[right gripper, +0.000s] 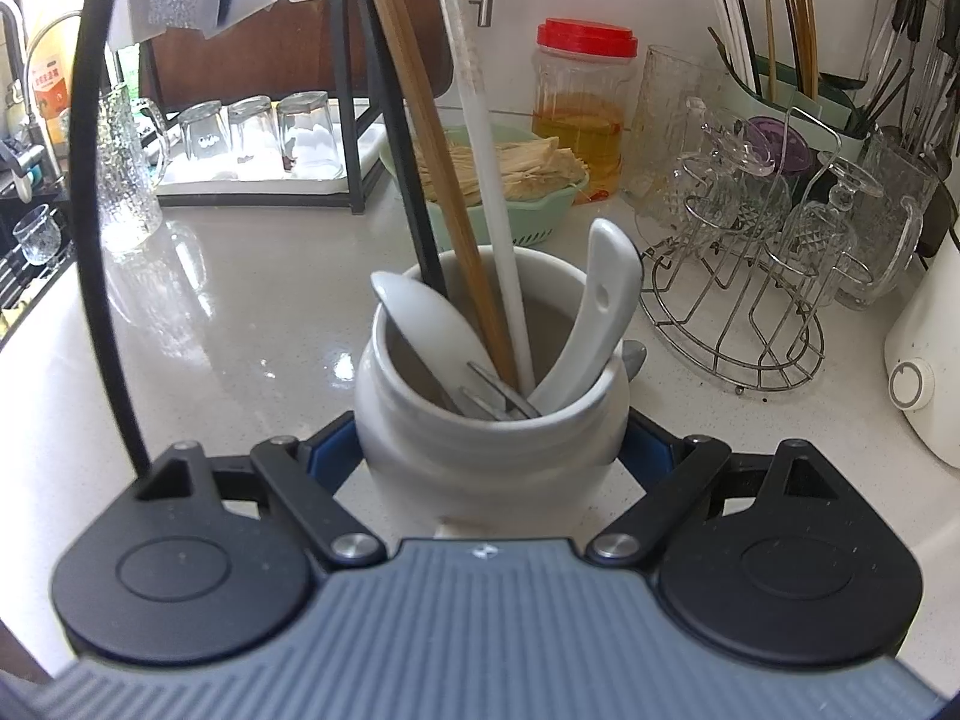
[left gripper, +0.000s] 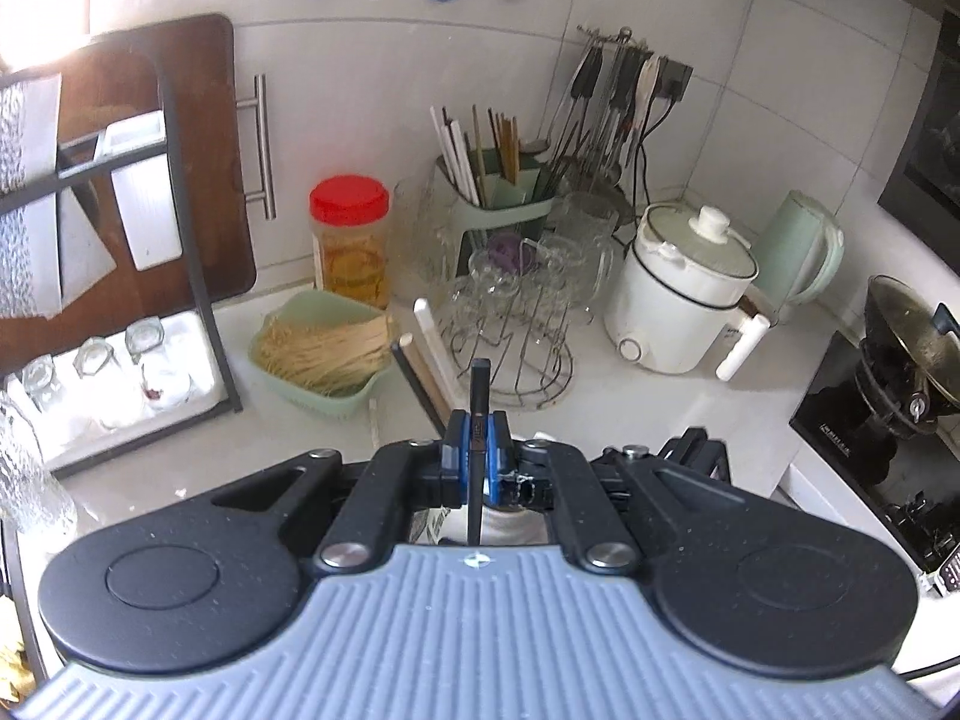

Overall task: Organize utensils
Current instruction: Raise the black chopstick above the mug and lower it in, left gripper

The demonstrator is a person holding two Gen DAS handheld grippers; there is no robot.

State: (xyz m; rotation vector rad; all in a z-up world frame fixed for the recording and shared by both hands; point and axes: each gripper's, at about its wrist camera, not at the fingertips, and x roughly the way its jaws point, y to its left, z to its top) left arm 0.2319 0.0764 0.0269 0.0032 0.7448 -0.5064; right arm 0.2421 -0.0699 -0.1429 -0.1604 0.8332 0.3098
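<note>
Clamping a black chopstick (left gripper: 479, 396), the left gripper (left gripper: 476, 450) had its jaws pinched tight on the shaft, tip pointing up — likely pulled for sorting into the green holder (left gripper: 498, 204) at the back wall. Right gripper (right gripper: 492, 450) hugged the white crock (right gripper: 492, 420) from both sides, probably to steady it on the counter (right gripper: 240, 312) during extraction. Remaining in the crock: brown chopsticks (right gripper: 432, 150), a white one (right gripper: 492, 180), two ceramic spoons (right gripper: 594, 324), a fork (right gripper: 498, 399).
</note>
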